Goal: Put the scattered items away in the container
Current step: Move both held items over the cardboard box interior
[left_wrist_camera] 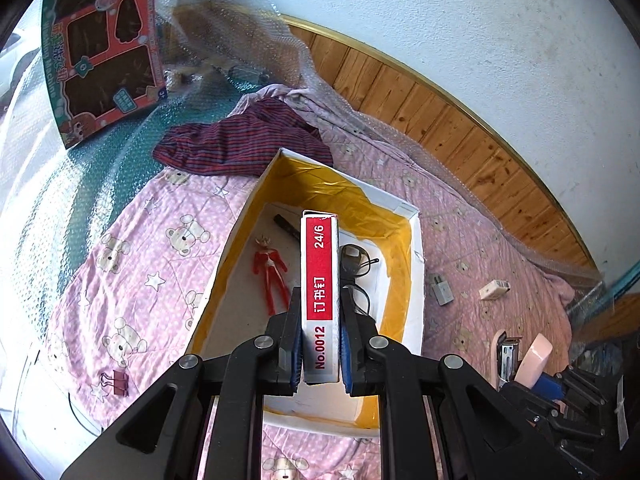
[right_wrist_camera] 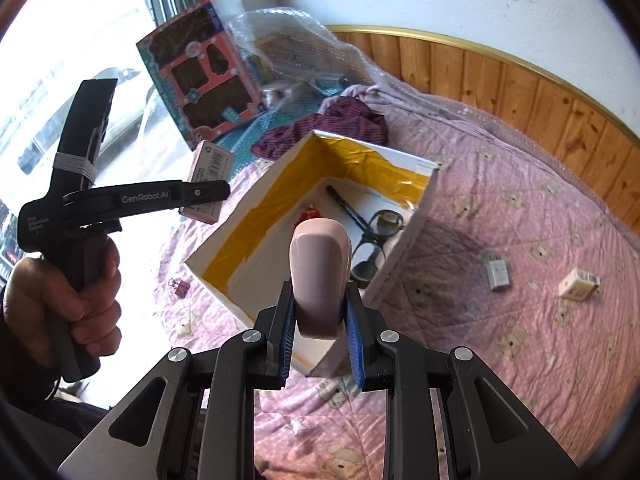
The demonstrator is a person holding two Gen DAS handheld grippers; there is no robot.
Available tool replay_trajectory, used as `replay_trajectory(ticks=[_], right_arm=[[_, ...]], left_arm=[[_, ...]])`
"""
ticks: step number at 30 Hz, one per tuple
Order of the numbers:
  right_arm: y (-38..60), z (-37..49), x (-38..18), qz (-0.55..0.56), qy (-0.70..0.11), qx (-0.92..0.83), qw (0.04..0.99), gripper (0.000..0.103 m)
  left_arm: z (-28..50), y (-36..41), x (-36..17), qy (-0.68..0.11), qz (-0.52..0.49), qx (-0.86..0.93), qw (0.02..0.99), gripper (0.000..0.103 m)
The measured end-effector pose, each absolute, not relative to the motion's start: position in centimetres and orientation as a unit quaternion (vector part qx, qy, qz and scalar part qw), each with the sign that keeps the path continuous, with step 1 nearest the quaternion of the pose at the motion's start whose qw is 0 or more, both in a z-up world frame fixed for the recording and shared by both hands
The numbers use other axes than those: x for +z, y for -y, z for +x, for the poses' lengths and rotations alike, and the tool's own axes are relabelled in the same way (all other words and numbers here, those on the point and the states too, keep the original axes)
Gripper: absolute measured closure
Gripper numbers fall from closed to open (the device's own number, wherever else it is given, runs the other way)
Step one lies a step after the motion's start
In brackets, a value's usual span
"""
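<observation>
My left gripper (left_wrist_camera: 320, 312) is shut on a red and white staple box (left_wrist_camera: 320, 280), held above the open white box with yellow lining (left_wrist_camera: 416, 264). In the right wrist view the same staple box (right_wrist_camera: 210, 168) hangs left of the white box (right_wrist_camera: 420, 192) in the left gripper (right_wrist_camera: 216, 192). My right gripper (right_wrist_camera: 320, 300) is shut on a pink stapler (right_wrist_camera: 318, 276) over the box's near corner. Inside lie a red toy figure (left_wrist_camera: 270, 268), a black pen (left_wrist_camera: 286, 226) and black glasses (left_wrist_camera: 354, 264).
On the pink bear quilt (right_wrist_camera: 500, 320) lie a white charger plug (right_wrist_camera: 496, 272), a small white eraser box (right_wrist_camera: 580, 284) and a pink binder clip (right_wrist_camera: 180, 286). A striped cloth (left_wrist_camera: 240, 144), a toy carton (left_wrist_camera: 104, 48) and bubble wrap sit behind the box. A wooden headboard (left_wrist_camera: 460, 128) borders the bed.
</observation>
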State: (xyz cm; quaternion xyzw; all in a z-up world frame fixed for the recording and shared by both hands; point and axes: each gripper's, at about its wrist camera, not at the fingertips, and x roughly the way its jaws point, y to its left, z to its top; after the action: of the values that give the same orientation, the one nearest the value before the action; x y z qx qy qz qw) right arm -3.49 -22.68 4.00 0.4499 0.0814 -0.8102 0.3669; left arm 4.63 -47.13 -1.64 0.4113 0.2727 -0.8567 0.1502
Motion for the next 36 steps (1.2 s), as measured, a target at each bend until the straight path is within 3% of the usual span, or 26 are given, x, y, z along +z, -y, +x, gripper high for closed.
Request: replay_trajectory(ticks=[13,36], right_arm=[[26.6,-5.4,4.3,0.446,-0.088,-0.798,0.396,0.079],[28.1,-6.1,-0.6,0.511,-0.102,-0.744,0.417,0.079]], left_arm=[[4.0,46.4,-3.7,-0.272,0.444,-0.845,0.124,0.088],[3.5,48.2,-6.7,-0.282,0.479,-0.817,0.153,0.087]])
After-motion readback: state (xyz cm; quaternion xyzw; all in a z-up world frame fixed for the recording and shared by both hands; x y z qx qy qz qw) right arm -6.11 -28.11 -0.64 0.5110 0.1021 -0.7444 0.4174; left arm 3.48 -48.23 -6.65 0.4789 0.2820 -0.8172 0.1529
